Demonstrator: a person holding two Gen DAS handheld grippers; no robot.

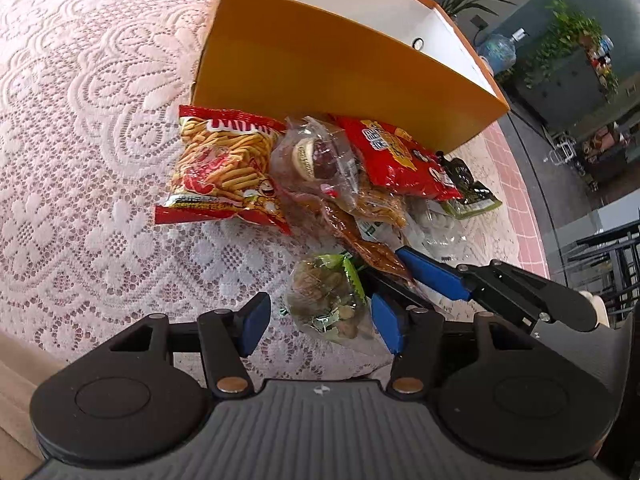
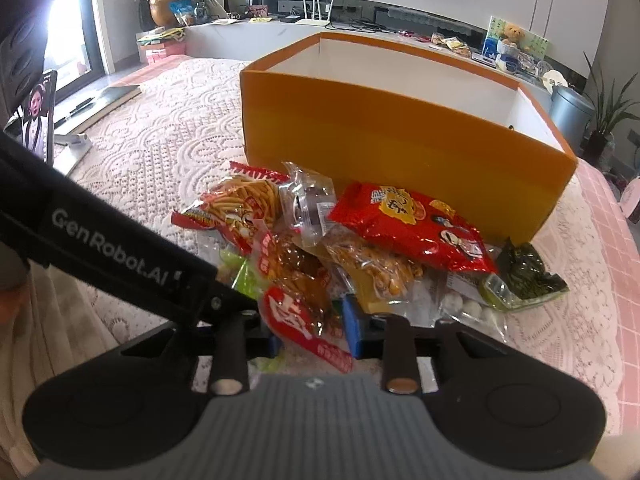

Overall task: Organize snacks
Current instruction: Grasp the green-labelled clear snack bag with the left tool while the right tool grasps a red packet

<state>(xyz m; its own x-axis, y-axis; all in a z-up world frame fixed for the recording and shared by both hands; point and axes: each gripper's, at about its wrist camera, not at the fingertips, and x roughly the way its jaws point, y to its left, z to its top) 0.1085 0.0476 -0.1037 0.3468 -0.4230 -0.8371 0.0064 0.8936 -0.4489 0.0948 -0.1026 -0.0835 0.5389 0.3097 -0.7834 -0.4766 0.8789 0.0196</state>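
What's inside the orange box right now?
Inside the orange box, only bare white inner walls show. Its near wall hides the floor, so I cannot tell whether any snacks are in it.

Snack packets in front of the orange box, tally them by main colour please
Red: 3, shrimp stick bag, red chip bag, red-labelled brown meat pack.
Clear: 3, pastry pack, candy ball bag, yellow snack pack.
Green: 2, walnut bag, seaweed pack.
Total: 8.

Orange box (image 2: 400,136), white lace tablecloth (image 1: 100,120), red packet (image 2: 416,228)
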